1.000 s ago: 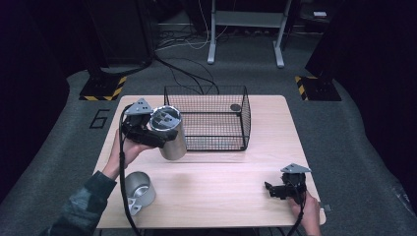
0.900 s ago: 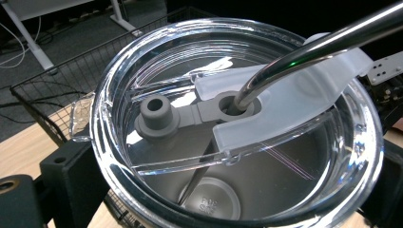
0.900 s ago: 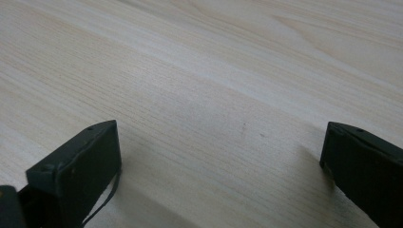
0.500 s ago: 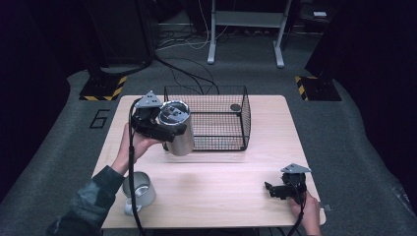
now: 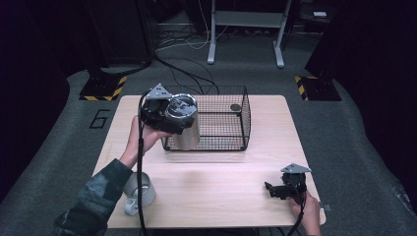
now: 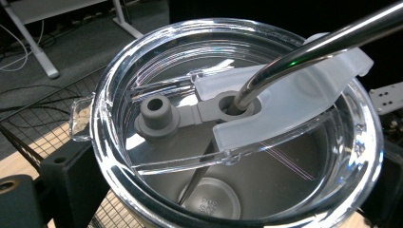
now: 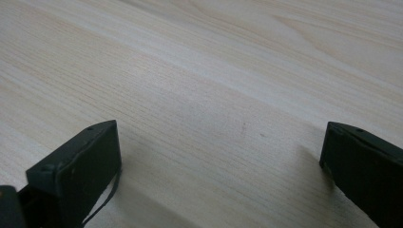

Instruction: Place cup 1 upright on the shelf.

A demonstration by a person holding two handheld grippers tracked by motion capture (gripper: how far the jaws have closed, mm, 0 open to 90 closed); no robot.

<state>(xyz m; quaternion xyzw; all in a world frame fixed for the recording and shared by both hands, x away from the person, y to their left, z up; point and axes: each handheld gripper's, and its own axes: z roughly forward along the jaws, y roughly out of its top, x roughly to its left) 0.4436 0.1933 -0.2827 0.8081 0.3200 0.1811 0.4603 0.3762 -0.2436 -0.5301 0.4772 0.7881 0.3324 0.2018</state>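
Note:
A steel tumbler (image 5: 184,123) with a clear lid (image 6: 237,118) and a metal straw (image 6: 309,42) hangs upright at the left end of the black wire basket (image 5: 221,118). My left gripper (image 5: 162,115) is shut on the tumbler, gripping just under the lid from its left side. I cannot tell whether the tumbler's base is inside the basket or in front of it. My right gripper (image 5: 275,189) rests low at the table's front right. Its jaws are wide apart over bare wood in the right gripper view (image 7: 218,161).
A steel mug (image 5: 139,189) with a handle stands near the front left edge of the wooden table (image 5: 221,182). A small dark round object (image 5: 235,107) lies in the basket's far right corner. Beyond the table are cables and stand legs.
My left gripper has carried the tumbler rightward and away from me, from left of the basket to its left end. The right gripper has stayed put.

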